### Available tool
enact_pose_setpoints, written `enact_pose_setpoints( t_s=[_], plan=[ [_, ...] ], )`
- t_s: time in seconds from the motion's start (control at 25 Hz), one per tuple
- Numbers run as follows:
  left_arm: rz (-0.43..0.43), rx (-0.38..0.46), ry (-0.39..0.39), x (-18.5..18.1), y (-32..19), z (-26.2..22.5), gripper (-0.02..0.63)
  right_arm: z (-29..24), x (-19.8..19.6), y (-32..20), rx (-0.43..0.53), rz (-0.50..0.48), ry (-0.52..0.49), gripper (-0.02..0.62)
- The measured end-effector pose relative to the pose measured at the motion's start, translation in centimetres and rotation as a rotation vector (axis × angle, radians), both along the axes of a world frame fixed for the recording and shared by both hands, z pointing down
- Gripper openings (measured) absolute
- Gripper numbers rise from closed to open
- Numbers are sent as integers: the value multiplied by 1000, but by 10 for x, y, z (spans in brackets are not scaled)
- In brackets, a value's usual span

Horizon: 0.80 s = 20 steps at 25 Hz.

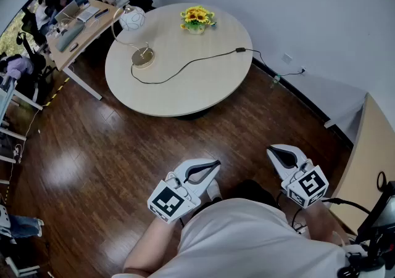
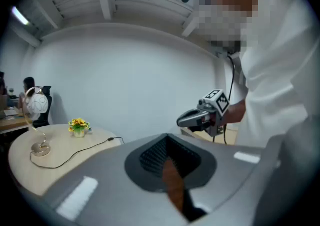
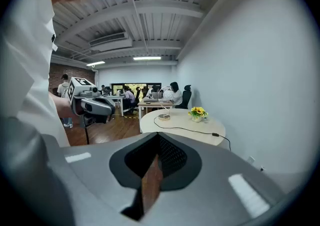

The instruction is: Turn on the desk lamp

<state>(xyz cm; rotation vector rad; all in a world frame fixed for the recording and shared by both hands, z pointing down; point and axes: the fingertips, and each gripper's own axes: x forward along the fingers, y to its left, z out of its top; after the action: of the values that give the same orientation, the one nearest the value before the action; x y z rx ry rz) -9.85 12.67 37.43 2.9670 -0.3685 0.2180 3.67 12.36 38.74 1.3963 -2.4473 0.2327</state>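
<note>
Both pairs of fingers (image 2: 90,185) closed, empty: left gripper (image 1: 216,165), right gripper (image 1: 271,151); desk lamp (image 1: 132,19) upright, neck arching leftward

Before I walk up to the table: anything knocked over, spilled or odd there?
Nothing stands out. The desk lamp and flower pot stand upright on the round table. The lamp's cord lies loose across the top and runs off the right edge toward the wall.
</note>
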Motion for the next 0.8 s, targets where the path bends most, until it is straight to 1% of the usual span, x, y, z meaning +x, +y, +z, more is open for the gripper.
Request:
enact_pose_setpoints(
  t_s=[0.2,0.4,0.6,0.8],
  plan=[
    [-58,-16,22,-13,-40,4,17,13,-11,-56,-2,-35,7,3],
    [-123,-18,4,-20,-89,9,17,30,-6,-124,-8,-71,-5,3],
    [-190,-6,-23,-11,-151,3,17,53,21,-211,-42,-98,11,3],
    [-274,-35,-27,6,-220,-1,15,75,54,-305,-76,-141,59,3]
  ],
)
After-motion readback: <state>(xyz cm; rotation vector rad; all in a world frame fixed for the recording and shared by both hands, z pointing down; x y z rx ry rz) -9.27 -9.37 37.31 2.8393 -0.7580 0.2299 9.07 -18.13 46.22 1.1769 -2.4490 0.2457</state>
